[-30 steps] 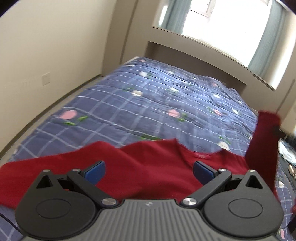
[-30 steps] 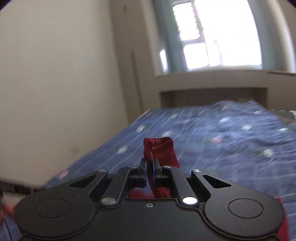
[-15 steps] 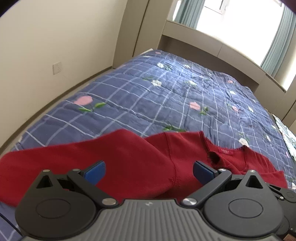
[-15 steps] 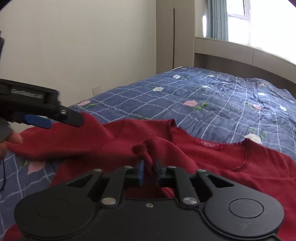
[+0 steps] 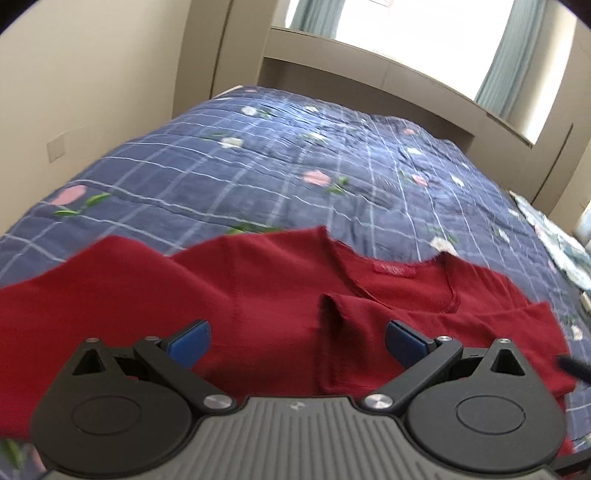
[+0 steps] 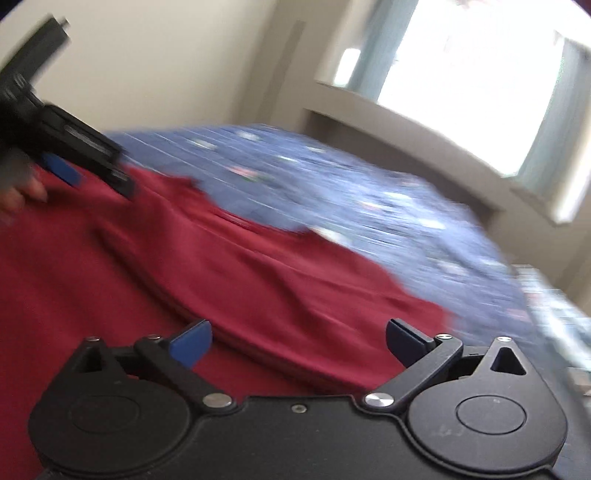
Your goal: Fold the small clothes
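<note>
One red sweater (image 5: 266, 295), two claws apart

Red sweater (image 5: 280, 295), blue checked floral quilt (image 5: 295, 166)

Bedroom, daylight from where I'm looking

Beige walls (image 5: 92, 74); bright window (image 5: 424, 33) with teal curtains (image 5: 517, 66); blue checked floral quilt (image 5: 295, 166) on bed.

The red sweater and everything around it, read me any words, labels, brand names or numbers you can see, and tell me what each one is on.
No text can be read in either view.
Neck label on the red sweater: a small red tag with marks too blurred to read.
Left gripper body: a small emblem, no readable letters.
Left gripper seen from the right wrist view: a pale strip on its side, smeared by motion, unreadable.
Bedspread: only flowers and grid lines.
</note>
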### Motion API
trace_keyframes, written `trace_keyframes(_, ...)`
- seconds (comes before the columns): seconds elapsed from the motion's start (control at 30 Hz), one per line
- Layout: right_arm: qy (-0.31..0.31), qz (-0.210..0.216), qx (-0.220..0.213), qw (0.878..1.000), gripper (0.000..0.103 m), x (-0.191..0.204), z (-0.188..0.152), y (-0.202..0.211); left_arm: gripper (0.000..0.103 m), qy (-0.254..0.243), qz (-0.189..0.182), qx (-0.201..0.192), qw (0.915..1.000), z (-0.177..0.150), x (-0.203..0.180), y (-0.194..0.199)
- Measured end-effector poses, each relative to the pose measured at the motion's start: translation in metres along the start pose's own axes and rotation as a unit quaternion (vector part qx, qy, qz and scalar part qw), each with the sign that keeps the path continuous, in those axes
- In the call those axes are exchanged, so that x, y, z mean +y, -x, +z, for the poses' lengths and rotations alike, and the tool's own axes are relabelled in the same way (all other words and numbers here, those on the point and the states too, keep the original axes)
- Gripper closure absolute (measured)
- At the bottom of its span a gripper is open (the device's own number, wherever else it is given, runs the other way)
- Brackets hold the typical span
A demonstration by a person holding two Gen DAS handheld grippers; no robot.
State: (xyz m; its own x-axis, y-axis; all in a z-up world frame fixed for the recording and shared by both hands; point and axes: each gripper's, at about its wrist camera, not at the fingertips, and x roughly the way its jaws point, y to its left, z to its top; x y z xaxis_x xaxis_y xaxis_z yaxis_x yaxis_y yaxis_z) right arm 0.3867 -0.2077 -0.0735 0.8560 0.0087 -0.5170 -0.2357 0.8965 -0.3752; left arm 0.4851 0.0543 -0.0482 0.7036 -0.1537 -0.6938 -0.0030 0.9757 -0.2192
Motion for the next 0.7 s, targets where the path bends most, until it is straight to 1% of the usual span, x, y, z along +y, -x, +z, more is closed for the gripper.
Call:
trace_keyframes(0.03,0.017,-0.041,0.005,0.999,0.001,-0.006,-0.011,-0.001,0.0,-0.005,0.005,0.0,1.0,-0.002,-0.005,-0.005)
trace_keyframes(0.07,0.033,-0.07,0.012,0.997,0.001,-0.01,-0.019,-0.003,0.0,-0.01,0.018,-0.002,0.9998,-0.005,-0.011,-0.009)
trace_keyframes(0.13,0.061,-0.121,0.027,0.99,0.001,-0.017,-0.036,-0.01,0.0,-0.022,0.065,-0.019,0.9975,-0.012,-0.022,-0.016)
trace_keyframes(0.17,0.062,-0.13,0.02,0.989,0.001,-0.021,-0.041,-0.012,0.0,-0.026,0.08,-0.021,0.9962,-0.014,-0.025,-0.019)
trace_keyframes(0.23,0.051,-0.144,0.006,0.988,0.001,-0.028,-0.049,-0.013,0.0,-0.027,0.092,-0.021,0.9951,-0.019,-0.029,-0.024)
trace_keyframes(0.33,0.041,-0.174,-0.008,0.984,0.001,-0.031,-0.051,-0.022,0.0,-0.022,0.101,-0.017,0.9945,-0.025,-0.027,-0.028)
trace_keyframes(0.43,0.046,-0.208,-0.022,0.977,0.001,-0.03,-0.053,-0.028,0.0,-0.022,0.103,-0.03,0.994,-0.031,-0.024,-0.03)
trace_keyframes(0.53,0.039,-0.23,-0.02,0.972,0.001,-0.037,-0.052,-0.035,0.0,-0.034,0.11,-0.051,0.9921,-0.042,-0.025,-0.03)
trace_keyframes(0.6,0.02,-0.25,-0.015,0.968,0.001,-0.047,-0.055,-0.031,0.0,-0.036,0.112,-0.063,0.9911,-0.046,-0.027,-0.03)
trace_keyframes(0.67,-0.01,-0.272,-0.005,0.962,0.001,-0.061,-0.058,-0.027,0.0,-0.036,0.112,-0.062,0.9911,-0.044,-0.026,-0.031)
trace_keyframes(0.7,-0.03,-0.27,0.0,0.962,0.001,-0.069,-0.06,-0.024,0.0,-0.034,0.111,-0.064,0.9912,-0.044,-0.026,-0.031)
